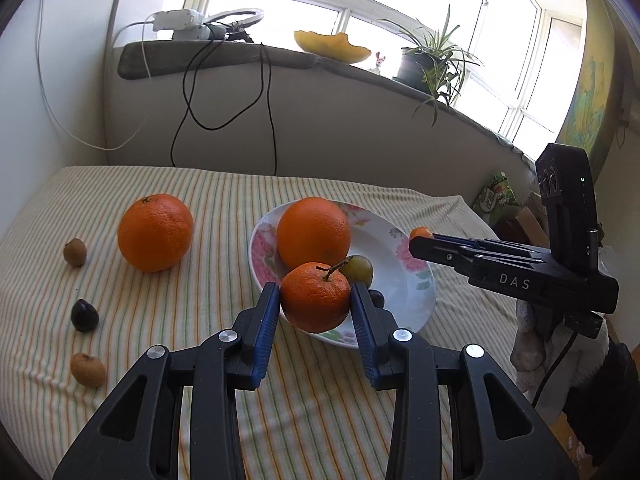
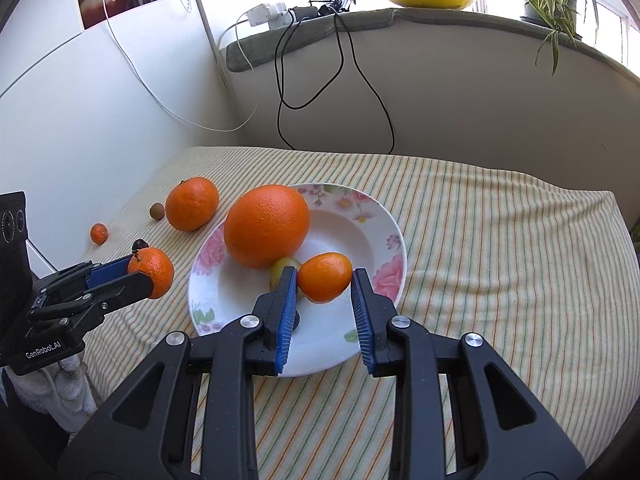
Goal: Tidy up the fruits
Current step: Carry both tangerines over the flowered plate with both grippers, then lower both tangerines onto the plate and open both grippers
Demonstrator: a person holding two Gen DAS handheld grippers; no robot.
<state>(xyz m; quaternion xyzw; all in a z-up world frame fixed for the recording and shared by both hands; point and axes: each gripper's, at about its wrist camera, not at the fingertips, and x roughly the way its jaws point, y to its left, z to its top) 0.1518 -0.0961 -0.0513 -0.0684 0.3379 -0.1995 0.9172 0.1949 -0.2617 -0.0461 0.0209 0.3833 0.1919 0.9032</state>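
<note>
My left gripper (image 1: 315,300) is shut on a stemmed mandarin (image 1: 316,298) and holds it at the near rim of the floral plate (image 1: 416,300). It also shows in the right wrist view (image 2: 154,268). My right gripper (image 2: 325,280) is shut on a small kumquat (image 2: 325,277) above the plate (image 2: 360,236). The plate holds a big orange (image 2: 266,226) and a green grape (image 2: 280,270). A second big orange (image 1: 155,232) lies on the cloth to the left.
On the striped cloth (image 1: 120,320) lie a kiwi berry (image 1: 75,252), a dark plum (image 1: 84,315), a brown longan (image 1: 88,369) and a small kumquat (image 2: 99,233). Behind are a sill with cables (image 1: 224,92), a yellow bowl (image 1: 332,46) and a potted plant (image 1: 432,60).
</note>
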